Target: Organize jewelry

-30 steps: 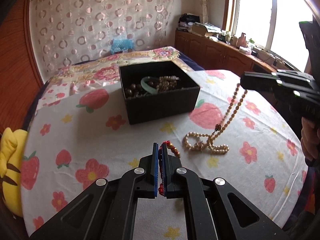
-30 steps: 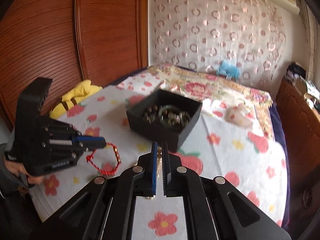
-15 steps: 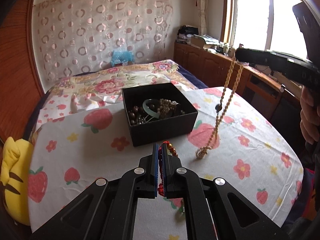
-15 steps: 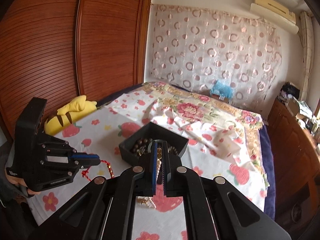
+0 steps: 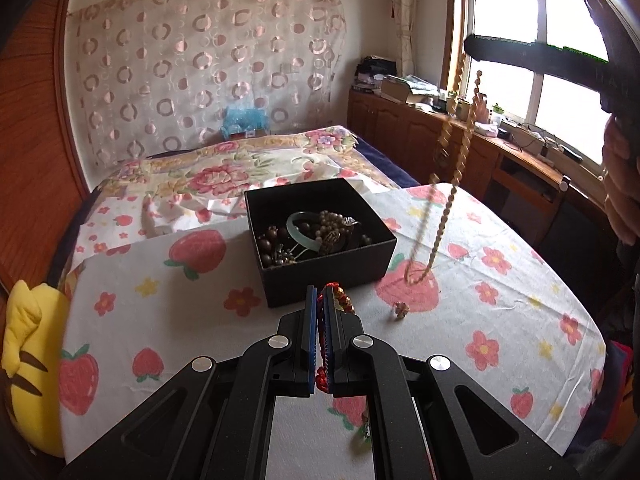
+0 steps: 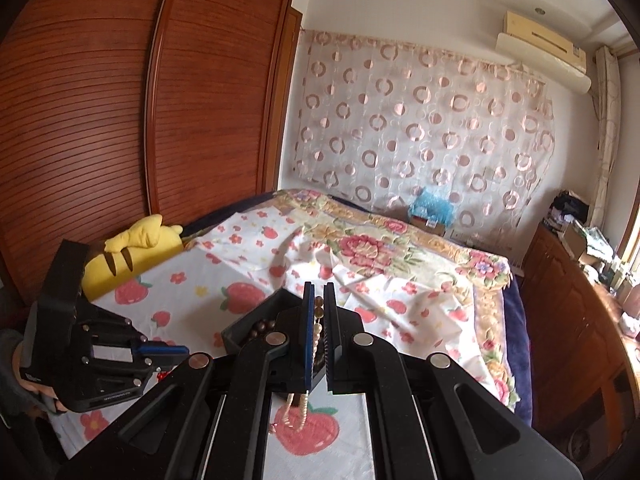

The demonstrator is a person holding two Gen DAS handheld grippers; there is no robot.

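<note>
The right tool (image 6: 317, 334) is clamped on a long cream bead necklace (image 5: 448, 184), which hangs free in a tall loop just right of the open black box (image 5: 320, 240). Its lowest beads dangle over a strawberry print on the tablecloth (image 5: 160, 320), and whether they touch the cloth I cannot tell. The left tool (image 5: 318, 336) is pinched together on a red cord bracelet with gold beads (image 5: 340, 300), held just in front of the box's near wall.

The box already holds dark wooden beads and a pale green bangle (image 5: 304, 228), so space is limited. To do this step well, the necklace likely needs carrying sideways until its bottom hangs over the box's middle, then lowering slowly so the strand coils onto itself instead of draping over the rim. It appears blurred, probably swinging, so a brief pause before descending would help. Release only once most of the length rests inside. The left tool should wait low and clear, then drop the bracelet in a free corner. A small loose piece (image 5: 401, 311) lies on the cloth nearby; it may still need collecting.
</note>
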